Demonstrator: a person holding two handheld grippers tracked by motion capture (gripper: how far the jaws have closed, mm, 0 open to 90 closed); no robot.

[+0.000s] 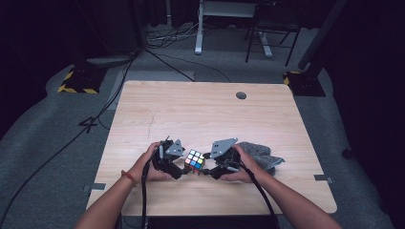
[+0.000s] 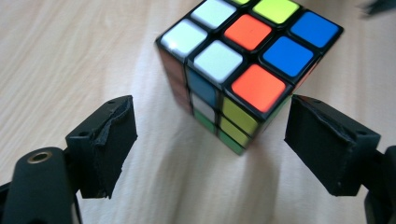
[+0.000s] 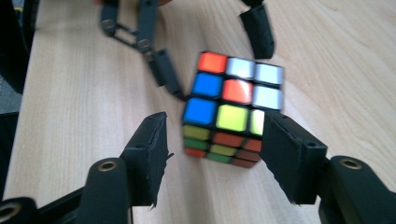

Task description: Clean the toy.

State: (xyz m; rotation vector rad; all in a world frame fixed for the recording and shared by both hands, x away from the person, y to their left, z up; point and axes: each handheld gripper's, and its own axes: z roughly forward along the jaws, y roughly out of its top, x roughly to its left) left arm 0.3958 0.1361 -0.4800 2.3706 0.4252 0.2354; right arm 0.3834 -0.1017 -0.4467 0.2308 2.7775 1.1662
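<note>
A scrambled colour cube (image 1: 195,160) stands on the wooden table (image 1: 200,109) near its front edge, between my two grippers. In the left gripper view the cube (image 2: 243,65) has one corner reaching in between the black pads (image 2: 109,140). My left gripper (image 2: 212,144) is open and neither pad touches the cube. From the opposite side my right gripper (image 3: 217,154) also straddles the cube (image 3: 231,107). It is open: a gap shows at its left pad, and its right pad (image 3: 285,149) sits right against the cube's edge. From above, the left gripper (image 1: 182,166) and right gripper (image 1: 208,169) flank the cube.
A crumpled grey cloth (image 1: 261,155) lies just right of the right hand. A round cable hole (image 1: 241,95) sits at the table's far side. Cables, desk legs and stands occupy the carpeted floor beyond the table.
</note>
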